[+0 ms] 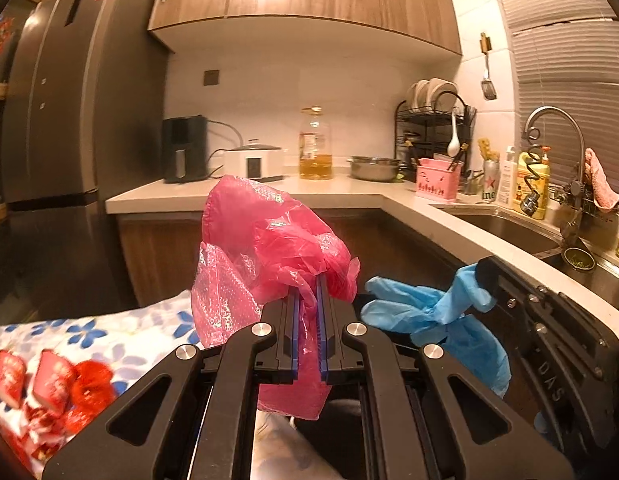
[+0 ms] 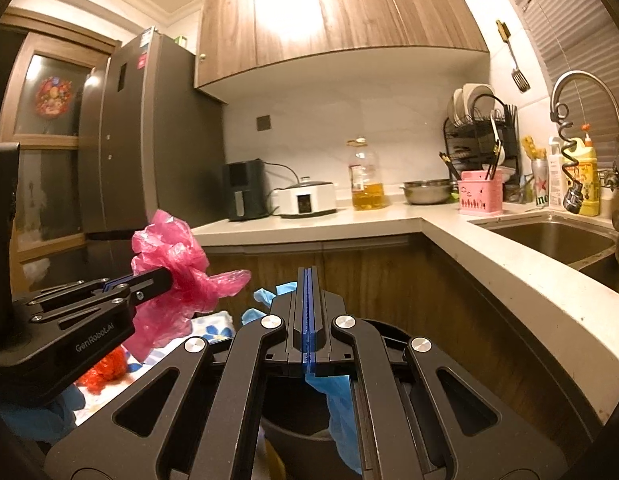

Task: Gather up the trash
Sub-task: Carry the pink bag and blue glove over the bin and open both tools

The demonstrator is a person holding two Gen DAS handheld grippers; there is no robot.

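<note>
My left gripper [image 1: 308,286] is shut on a crumpled pink plastic bag [image 1: 261,240], which bulges above the fingers and hangs down between them. To its right, my right gripper [image 1: 484,272] holds a blue disposable glove [image 1: 425,308]. In the right wrist view the right gripper [image 2: 307,274] is shut on that blue glove [image 2: 341,404], which dangles below the jaws. The left gripper [image 2: 167,276] is at the left with the pink bag [image 2: 173,256]. Under the right gripper lies a dark round bin [image 2: 297,432]; its inside is mostly hidden.
A floral cloth [image 1: 109,332] with red packets [image 1: 49,380] lies at the lower left. An L-shaped countertop [image 2: 489,256] runs ahead and to the right, with a sink [image 2: 549,236], oil bottle [image 2: 365,176], cooker [image 2: 307,198] and pink utensil holder [image 2: 480,192]. A fridge [image 2: 141,136] stands at the left.
</note>
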